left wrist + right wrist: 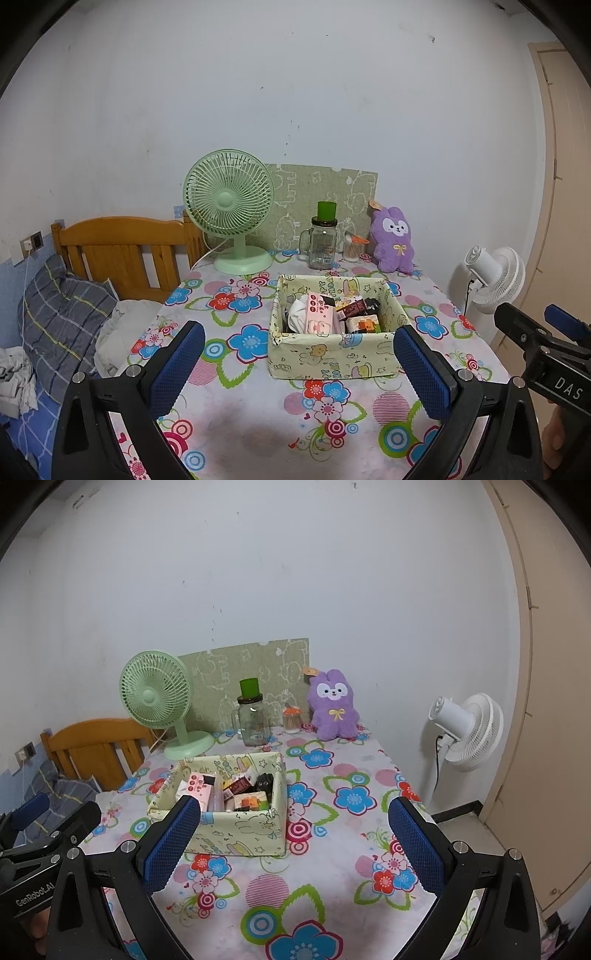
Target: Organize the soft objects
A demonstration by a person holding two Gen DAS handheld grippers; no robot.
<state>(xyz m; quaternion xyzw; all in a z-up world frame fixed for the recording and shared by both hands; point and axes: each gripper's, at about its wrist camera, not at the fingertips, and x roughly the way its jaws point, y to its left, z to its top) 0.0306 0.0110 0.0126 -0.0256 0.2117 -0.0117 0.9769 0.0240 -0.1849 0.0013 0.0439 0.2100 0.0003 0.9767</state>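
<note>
A purple plush rabbit (pixel 393 240) sits upright at the table's far right against the wall; it also shows in the right wrist view (pixel 334 705). A pale yellow fabric box (pixel 334 325) stands mid-table, holding packets, a white cloth and small boxes; it also shows in the right wrist view (pixel 225 805). My left gripper (pixel 295 362) is open and empty, hovering over the near table in front of the box. My right gripper (pixel 291 838) is open and empty, near the box's right front corner. Each gripper shows at the edge of the other's view.
A green desk fan (pixel 231 210), a glass mug jar with a green cup on top (pixel 323 240) and a cotton-swab jar (pixel 352 249) stand along the back. A white floor fan (pixel 469 731) stands right of the table. A bed with a wooden headboard (pixel 122 247) lies left.
</note>
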